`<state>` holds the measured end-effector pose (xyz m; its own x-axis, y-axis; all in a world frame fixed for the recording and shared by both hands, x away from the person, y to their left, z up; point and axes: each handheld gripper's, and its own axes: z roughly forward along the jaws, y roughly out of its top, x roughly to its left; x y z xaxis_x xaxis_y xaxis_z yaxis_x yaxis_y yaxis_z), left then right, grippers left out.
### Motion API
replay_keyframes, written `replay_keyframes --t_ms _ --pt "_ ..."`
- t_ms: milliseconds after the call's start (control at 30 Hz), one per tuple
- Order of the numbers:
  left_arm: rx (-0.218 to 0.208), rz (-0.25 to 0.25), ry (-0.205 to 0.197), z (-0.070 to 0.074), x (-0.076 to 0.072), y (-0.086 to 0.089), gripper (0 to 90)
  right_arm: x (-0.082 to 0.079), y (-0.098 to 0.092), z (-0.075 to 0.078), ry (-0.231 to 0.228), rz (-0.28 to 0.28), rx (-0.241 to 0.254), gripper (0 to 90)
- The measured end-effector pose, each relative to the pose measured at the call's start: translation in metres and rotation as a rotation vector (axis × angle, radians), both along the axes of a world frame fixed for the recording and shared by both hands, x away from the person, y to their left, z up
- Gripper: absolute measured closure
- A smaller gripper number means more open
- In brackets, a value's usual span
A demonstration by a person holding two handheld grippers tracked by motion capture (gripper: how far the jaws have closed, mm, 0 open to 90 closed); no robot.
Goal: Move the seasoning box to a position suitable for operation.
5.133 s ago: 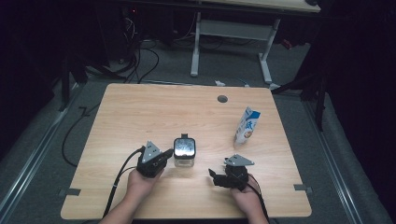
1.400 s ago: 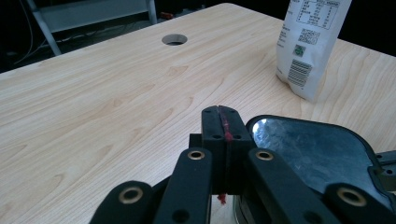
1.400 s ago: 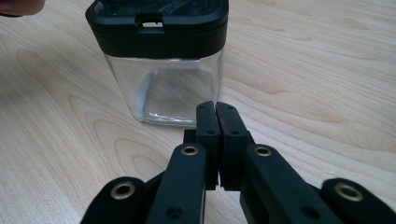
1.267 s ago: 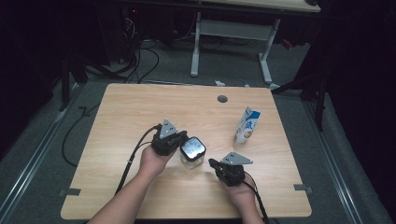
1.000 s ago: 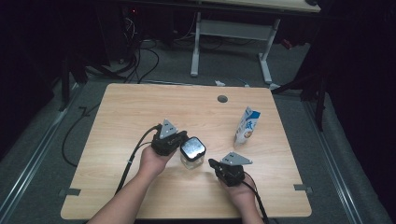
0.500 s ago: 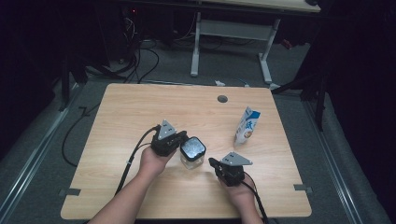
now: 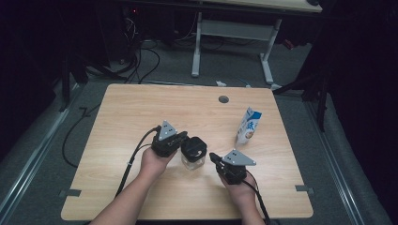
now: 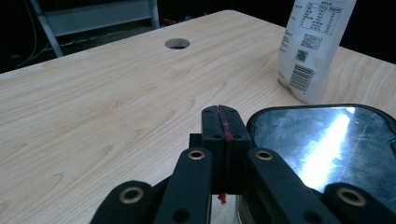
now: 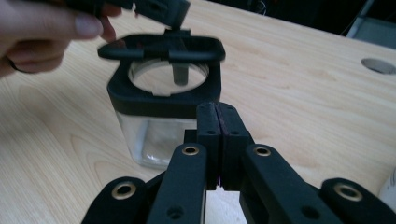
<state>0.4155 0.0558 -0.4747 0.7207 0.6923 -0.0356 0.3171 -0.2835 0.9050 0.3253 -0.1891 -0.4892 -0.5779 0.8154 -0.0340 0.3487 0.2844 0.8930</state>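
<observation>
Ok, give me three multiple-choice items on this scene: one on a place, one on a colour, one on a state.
1. Where does the carton stand?
A) upright on the table
B) on a chair
C) on the floor

2. What colour is the lid of the jar?
A) white
B) black
C) red

3. How are the fingers of the right gripper?
A) wide open
B) shut on the carton
C) shut, nothing between them

Answers: 1 A, it stands on the wood beyond the right gripper; 2 B, the lid shows black above clear glass; 3 C, the fingers press together in the right gripper view.
</observation>
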Motion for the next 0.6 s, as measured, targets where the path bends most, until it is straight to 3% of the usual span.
replay_keyframes --t_ms 233,600 --pt "-0.005 0.003 0.002 -0.0003 0.0001 -0.0001 90.0 0.0023 0.0039 0.0087 -0.026 0.013 0.004 89.1" --pt "-0.017 0.006 0.007 -0.0011 0.0003 0.0003 90.0 0.0058 0.0103 0.011 -0.019 0.018 -0.01 89.3"
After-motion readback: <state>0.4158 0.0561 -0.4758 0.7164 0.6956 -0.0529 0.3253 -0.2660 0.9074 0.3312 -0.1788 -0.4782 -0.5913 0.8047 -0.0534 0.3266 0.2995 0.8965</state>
